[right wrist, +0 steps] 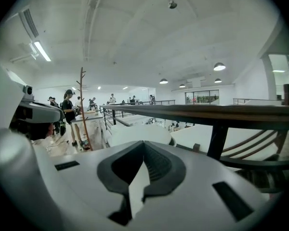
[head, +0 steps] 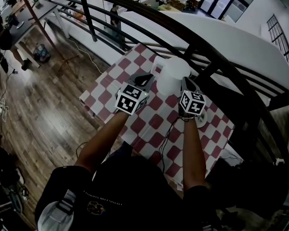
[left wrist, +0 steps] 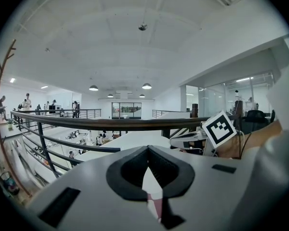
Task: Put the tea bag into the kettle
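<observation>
Left gripper (head: 147, 79): jaws together, empty.
Right gripper (head: 187, 84): jaws together, empty.
Kettle (head: 173, 74): between both grippers, on checked table (head: 153, 122).

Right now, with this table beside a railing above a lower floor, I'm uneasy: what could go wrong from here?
1. The left tongs and right tongs closely flank the kettle, which stands near the table's far edge by the railing; a knock could tip it toward the drop.
2. Both tongs are shut and empty, and no tea bag shows, so the task may stall.
</observation>
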`<state>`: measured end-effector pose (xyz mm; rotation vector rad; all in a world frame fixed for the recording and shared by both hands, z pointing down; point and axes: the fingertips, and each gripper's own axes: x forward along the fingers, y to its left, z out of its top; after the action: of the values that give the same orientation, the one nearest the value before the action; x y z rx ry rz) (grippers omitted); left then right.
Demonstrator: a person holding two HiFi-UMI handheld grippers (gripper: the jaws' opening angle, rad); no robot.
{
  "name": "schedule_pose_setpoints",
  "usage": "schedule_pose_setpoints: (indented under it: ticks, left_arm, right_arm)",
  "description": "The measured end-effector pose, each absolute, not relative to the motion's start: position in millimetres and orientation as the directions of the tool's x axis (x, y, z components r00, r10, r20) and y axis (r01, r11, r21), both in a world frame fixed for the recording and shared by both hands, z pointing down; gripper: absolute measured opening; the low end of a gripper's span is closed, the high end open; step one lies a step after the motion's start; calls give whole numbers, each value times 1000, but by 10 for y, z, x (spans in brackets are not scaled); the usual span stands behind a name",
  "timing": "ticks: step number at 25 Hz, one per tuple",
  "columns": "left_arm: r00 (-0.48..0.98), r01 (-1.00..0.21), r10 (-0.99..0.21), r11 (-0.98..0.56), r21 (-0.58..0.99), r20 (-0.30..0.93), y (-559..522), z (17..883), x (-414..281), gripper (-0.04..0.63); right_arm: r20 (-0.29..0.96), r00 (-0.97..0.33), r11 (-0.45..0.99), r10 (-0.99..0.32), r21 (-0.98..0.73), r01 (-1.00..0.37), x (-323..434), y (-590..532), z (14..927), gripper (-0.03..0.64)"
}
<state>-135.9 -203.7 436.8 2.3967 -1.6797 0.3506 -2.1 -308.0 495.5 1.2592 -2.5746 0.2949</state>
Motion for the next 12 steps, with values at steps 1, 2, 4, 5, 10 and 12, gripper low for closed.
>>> schedule_pose_setpoints:
  ticks: [1, 2, 4, 5, 10, 12]
  left_arm:
    - [332, -939, -894, -342, 22, 301, -2010, 4354, -1339, 3]
    - [339, -937, -892, -349, 24, 300, -1975, 4336, -1315, 3]
    - [363, -929, -884, -370, 34, 296, -1883, 4302, -1256, 3]
    - [374, -924, -880, -380, 39, 294, -1830, 4292, -1228, 3]
    - [372, -923, -882, -383, 18, 290, -1546, 4305, -1193, 3]
    - [365, -926, -884, -378, 13, 292, -1400, 4313, -1191, 3]
  right_arm:
    - [338, -606, 619, -721, -79, -781, -36, -3021, 4963, 14]
    - [355, -620, 635, -699, -90, -767, -53, -2949, 4963, 14]
    - [375, -645, 663, -666, -99, -742, -70, -2775, 4932, 14]
    - [380, -655, 676, -653, -96, -730, -68, -2679, 4905, 14]
    - [379, -695, 720, -611, -97, -687, 63, -2116, 4755, 14]
    - [365, -705, 725, -608, -106, -680, 139, -1844, 4699, 14]
